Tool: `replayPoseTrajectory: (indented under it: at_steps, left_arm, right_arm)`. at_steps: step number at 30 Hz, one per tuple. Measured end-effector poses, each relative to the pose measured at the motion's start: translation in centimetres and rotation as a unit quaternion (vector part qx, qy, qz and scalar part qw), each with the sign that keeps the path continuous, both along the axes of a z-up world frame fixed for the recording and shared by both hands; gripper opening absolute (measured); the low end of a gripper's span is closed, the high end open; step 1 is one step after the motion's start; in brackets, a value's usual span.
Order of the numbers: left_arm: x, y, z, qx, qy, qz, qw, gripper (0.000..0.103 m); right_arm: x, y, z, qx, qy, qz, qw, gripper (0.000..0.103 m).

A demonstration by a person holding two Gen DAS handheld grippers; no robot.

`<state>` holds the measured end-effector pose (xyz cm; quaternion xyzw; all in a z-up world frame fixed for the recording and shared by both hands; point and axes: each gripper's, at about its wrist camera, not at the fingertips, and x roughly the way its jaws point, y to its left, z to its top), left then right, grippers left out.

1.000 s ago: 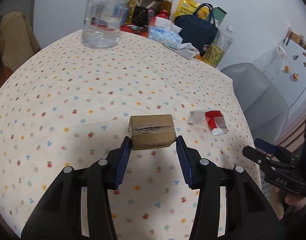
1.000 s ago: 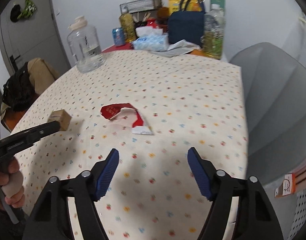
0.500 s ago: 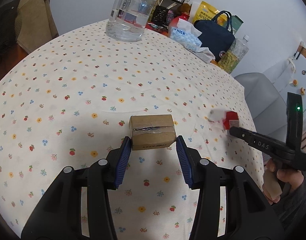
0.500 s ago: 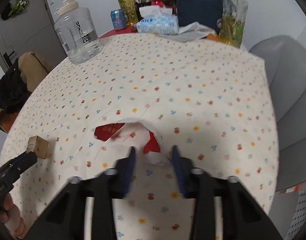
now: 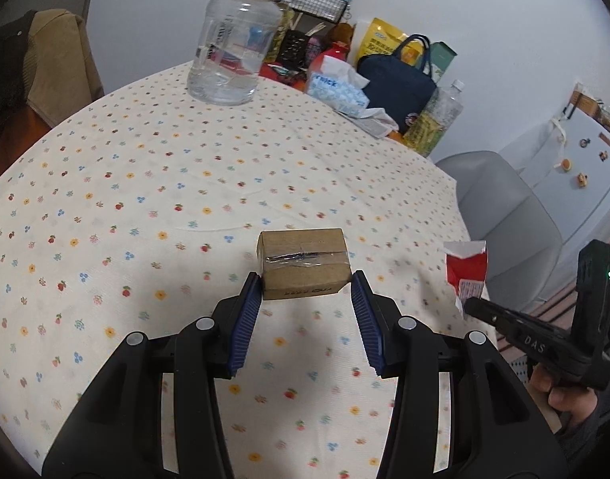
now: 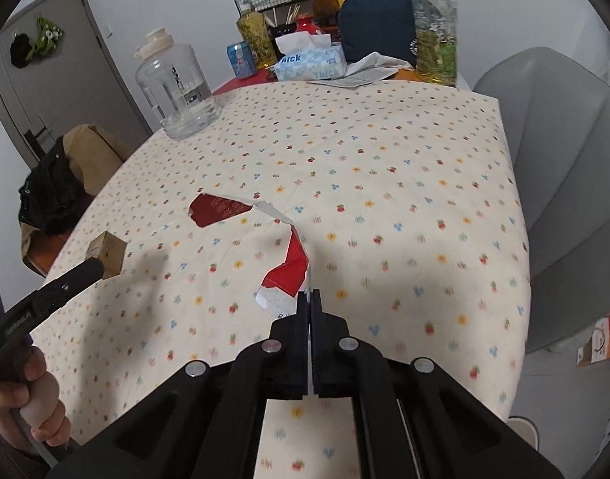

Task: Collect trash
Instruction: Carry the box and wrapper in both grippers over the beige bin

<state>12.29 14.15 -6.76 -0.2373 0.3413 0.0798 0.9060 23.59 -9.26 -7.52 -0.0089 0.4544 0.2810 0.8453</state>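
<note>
A small taped cardboard box (image 5: 303, 267) sits between the blue pads of my left gripper (image 5: 305, 278), which is shut on it just above the flowered tablecloth (image 5: 145, 159). The right wrist view shows the same box (image 6: 107, 255) at the tip of that gripper's black fingers (image 6: 65, 283). My right gripper (image 6: 308, 295) is shut on the lower edge of a torn red and white wrapper (image 6: 289, 269), which curls up and away over the cloth. From the left wrist view, the wrapper (image 5: 466, 265) hangs in the air at the right table edge above the right gripper (image 5: 470, 307).
At the far side of the table stand a clear water jug (image 5: 231, 52), a tissue pack (image 5: 336, 90), a navy bag (image 5: 396, 84) and a yellow-green bottle (image 5: 436, 119). A grey chair (image 5: 500, 215) stands to the right. A brown garment lies on a chair (image 5: 53, 64) at the left.
My right gripper came in over the wrapper, shut on it and raised it off the cloth. My left gripper kept its hold on the box and shifted a little.
</note>
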Motion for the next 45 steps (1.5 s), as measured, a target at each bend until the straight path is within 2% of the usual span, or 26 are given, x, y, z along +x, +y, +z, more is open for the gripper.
replayPoseTrajectory:
  at_steps: [5, 9, 13, 17, 23, 29, 36, 45]
  left_arm:
    - [-0.5, -3.4, 0.9, 0.001, -0.007, -0.037, 0.9993, 0.046]
    - [-0.6, -7.0, 1.2, -0.008, -0.011, -0.072, 0.9973, 0.046]
    - [-0.3, -10.9, 1.1, -0.007, -0.011, -0.111, 0.9938, 0.046]
    - [0.2, -13.9, 0.9, -0.003, -0.009, -0.143, 0.9897, 0.046]
    - [0.8, -17.2, 0.7, 0.004, -0.005, -0.174, 0.9847, 0.046]
    - [1.2, -19.8, 0.2, 0.012, 0.005, -0.198, 0.9800, 0.046]
    - [1.9, -22.6, 0.0, 0.021, 0.009, -0.219, 0.9755, 0.046]
    - [2.9, -27.4, -0.6, 0.039, 0.023, -0.259, 0.9649, 0.046]
  right_arm:
    - [-3.6, -3.7, 0.9, 0.041, -0.004, -0.019, 0.999, 0.002]
    - [-6.3, -8.1, 1.2, 0.069, -0.002, -0.066, 0.995, 0.002]
    - [-8.8, -11.3, 1.1, 0.073, -0.007, -0.101, 0.992, 0.002]
    - [-10.3, -14.5, 1.3, 0.052, -0.026, -0.131, 0.990, 0.002]
    - [-11.4, -19.8, 0.5, 0.040, -0.026, -0.185, 0.982, 0.002]
    - [-11.8, -24.0, -1.4, 0.049, -0.004, -0.225, 0.973, 0.002]
    - [-12.6, -26.6, -3.5, 0.051, 0.012, -0.250, 0.967, 0.002]
    - [-13.0, -30.8, -5.4, 0.063, 0.027, -0.285, 0.956, 0.003]
